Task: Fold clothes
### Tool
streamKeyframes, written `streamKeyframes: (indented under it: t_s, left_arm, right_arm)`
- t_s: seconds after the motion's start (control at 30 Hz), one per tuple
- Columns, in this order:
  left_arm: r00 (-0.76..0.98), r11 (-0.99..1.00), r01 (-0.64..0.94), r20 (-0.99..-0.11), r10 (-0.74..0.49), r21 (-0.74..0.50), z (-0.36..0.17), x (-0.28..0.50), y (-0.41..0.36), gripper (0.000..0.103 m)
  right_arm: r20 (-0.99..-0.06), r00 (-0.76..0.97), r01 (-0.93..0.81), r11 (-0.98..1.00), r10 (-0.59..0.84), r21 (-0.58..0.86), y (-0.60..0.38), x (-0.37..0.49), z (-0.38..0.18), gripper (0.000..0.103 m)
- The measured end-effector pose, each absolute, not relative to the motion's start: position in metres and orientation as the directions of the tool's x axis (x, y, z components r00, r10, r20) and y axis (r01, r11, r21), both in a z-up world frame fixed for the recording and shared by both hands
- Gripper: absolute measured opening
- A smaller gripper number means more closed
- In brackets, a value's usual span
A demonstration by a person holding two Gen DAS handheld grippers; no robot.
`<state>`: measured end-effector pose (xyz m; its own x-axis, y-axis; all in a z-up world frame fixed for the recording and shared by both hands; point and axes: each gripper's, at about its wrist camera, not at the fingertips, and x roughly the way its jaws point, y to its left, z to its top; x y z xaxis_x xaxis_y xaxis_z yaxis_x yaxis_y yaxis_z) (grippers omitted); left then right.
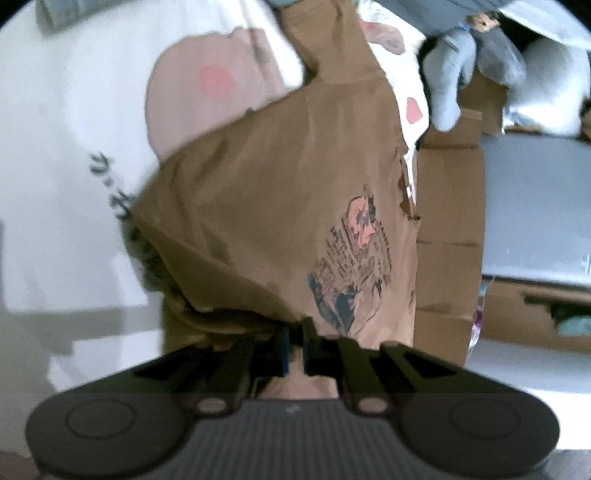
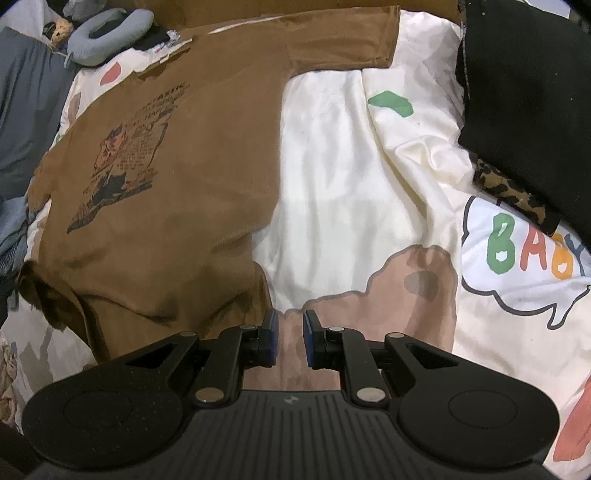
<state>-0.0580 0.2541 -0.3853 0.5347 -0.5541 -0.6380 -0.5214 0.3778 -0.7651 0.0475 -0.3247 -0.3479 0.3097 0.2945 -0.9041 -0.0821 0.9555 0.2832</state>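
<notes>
left gripper (image 1: 295, 338): low in its view, fingers drawn close together and pinching a bunched edge of the brown t-shirt (image 1: 280, 206), which hangs lifted and stretched away from it.
right gripper (image 2: 290, 341): low over the bed, blue pads (image 2: 274, 338) parted with a narrow gap, nothing between them; it sits just beside the shirt's near edge, not touching it.
brown t-shirt: spread print-side up across the bedspread (image 2: 343, 177) in the right wrist view, one sleeve extended at the far side.
cardboard boxes (image 1: 448, 236): beside the bed; contents of the lower open one too blurred to tell.
bedspread: cream, cartoon-printed, wrinkled.
black garment (image 2: 524, 103): piled at the right edge, over a leopard-print piece (image 2: 506, 188).
grey neck pillow (image 2: 110, 35): far left corner.
</notes>
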Motion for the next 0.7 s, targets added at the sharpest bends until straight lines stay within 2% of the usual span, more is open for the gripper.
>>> streamKeyframes:
  t_s: [0.17,0.3,0.57,0.6,0.7]
  left_arm:
    - [0.484,0.476,-0.507,-0.694,-0.533,-0.718,-0.367,-0.07,0.274,0.005]
    - [0.468,0.542,-0.515,-0.748,-0.471,-0.664,-0.355,-0.076,0.292,0.005]
    - [0.369,0.689,-0.482,-0.839,-0.4,-0.541,-0.337,-0.063,0.303,0.005]
    - [0.361,0.702,-0.479,-0.847,-0.39,-0.527,-0.335,-0.063,0.305,0.005]
    - [0.356,0.726,-0.47,-0.861,-0.364,-0.502,-0.326,-0.06,0.31,0.005]
  right_arm:
    - [-0.898,0.333,-0.058,0.956,0.289,0.286,-0.333,0.046,-0.347,0.014]
    - [-0.893,0.341,-0.045,0.954,0.294,0.297,-0.337,0.043,-0.353,0.014]
    - [-0.868,0.337,-0.04,0.927,0.365,0.374,-0.325,0.032,-0.371,0.014]
    - [-0.864,0.337,-0.04,0.922,0.375,0.385,-0.323,0.031,-0.373,0.016]
    - [-0.859,0.333,-0.049,0.917,0.389,0.397,-0.315,0.031,-0.381,0.032]
